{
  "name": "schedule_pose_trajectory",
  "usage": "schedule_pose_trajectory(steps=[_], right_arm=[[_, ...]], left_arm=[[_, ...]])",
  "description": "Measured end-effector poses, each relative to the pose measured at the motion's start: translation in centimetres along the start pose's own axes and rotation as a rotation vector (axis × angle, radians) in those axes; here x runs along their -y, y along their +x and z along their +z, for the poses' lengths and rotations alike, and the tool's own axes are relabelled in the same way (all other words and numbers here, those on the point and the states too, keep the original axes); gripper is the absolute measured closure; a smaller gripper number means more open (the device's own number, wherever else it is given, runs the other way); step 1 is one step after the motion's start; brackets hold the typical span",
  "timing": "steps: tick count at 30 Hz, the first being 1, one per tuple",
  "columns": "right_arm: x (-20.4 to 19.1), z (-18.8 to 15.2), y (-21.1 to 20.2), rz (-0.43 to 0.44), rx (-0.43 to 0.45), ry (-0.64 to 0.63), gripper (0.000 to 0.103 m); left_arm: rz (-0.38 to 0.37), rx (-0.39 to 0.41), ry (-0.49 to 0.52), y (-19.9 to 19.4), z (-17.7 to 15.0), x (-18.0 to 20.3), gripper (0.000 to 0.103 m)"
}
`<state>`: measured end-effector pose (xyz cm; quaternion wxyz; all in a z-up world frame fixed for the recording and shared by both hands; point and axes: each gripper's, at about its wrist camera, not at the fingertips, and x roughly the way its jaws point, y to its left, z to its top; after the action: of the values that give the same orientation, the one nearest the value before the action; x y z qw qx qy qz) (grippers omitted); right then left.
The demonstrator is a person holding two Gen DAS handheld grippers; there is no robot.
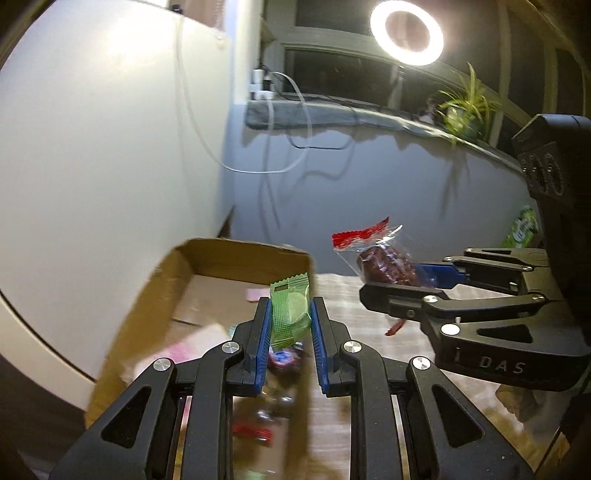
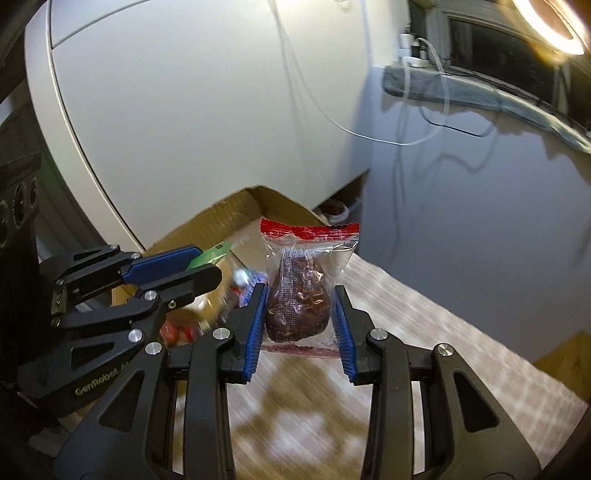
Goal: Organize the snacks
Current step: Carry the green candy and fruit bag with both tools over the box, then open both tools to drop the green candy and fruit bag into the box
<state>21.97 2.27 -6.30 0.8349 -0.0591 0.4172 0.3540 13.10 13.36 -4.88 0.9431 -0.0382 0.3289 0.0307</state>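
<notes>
A green snack packet [image 1: 290, 314] is clamped upright between the blue pads of the left gripper [image 1: 290, 325], whose jaws are narrowed onto the wrapper. Beyond and below this gripper an open cardboard box [image 1: 147, 295] is seen, with blurred wrapped snacks [image 1: 255, 432] lying under the fingers. To the right of it, the right gripper [image 1: 399, 284] is seen side-on, closed on a clear packet with a red sealed top [image 1: 373, 251] holding a dark brown snack.

In the right wrist view the same clear packet [image 2: 301, 291] is gripped upright between the right gripper [image 2: 301, 321] pads, held above the patterned tabletop [image 2: 424, 332]. To its left the left gripper [image 2: 184, 266] appears from the side, only a green corner [image 2: 208, 254] of its packet showing. The ring light [image 1: 406, 33] and the potted plant [image 1: 465, 107] are shown whole only by the left wrist view.
</notes>
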Motion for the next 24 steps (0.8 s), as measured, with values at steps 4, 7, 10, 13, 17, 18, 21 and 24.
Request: schedule_pose_trajectory(steps=[4, 7, 10, 13, 17, 18, 21, 24], right_arm=[[-1.4, 1.7, 2.4, 0.014, -0.013, -0.021, 0.067], [-1.9, 2.5, 4.1, 0.023, -0.028, -0.030, 0.067], [-2.1, 2.8, 5.1, 0.038, -0.039, -0.028, 0.067], [-2.2, 3.1, 5.9, 0.060, -0.047, -0.022, 0.067], [-2.5, 3.3, 6.3, 0.049, -0.043, -0.027, 0.065], [-2.5, 3.3, 6.3, 0.050, -0.041, -0.025, 0.062], [-2.5, 3.4, 5.8, 0.041, -0.027, -0.018, 0.050], [-2.4, 3.4, 5.0, 0.044, -0.017, -0.006, 0.049]], left_arm=[[0.014, 0.004, -0.019, 0.4, 0.4, -2.0, 0.084], [0.022, 0.004, -0.033, 0.8, 0.6, -3.2, 0.084], [0.031, 0.002, -0.053, 1.0, 0.7, -4.2, 0.084], [0.043, 0.003, -0.067, 1.0, 0.7, -5.2, 0.084], [0.060, 0.008, -0.083, 0.9, 0.9, -6.0, 0.078], [0.065, 0.011, -0.085, 0.7, 0.9, -6.0, 0.076], [0.072, 0.022, -0.091, 0.2, 0.9, -6.3, 0.065], [0.078, 0.034, -0.096, -0.6, 0.8, -6.5, 0.065]])
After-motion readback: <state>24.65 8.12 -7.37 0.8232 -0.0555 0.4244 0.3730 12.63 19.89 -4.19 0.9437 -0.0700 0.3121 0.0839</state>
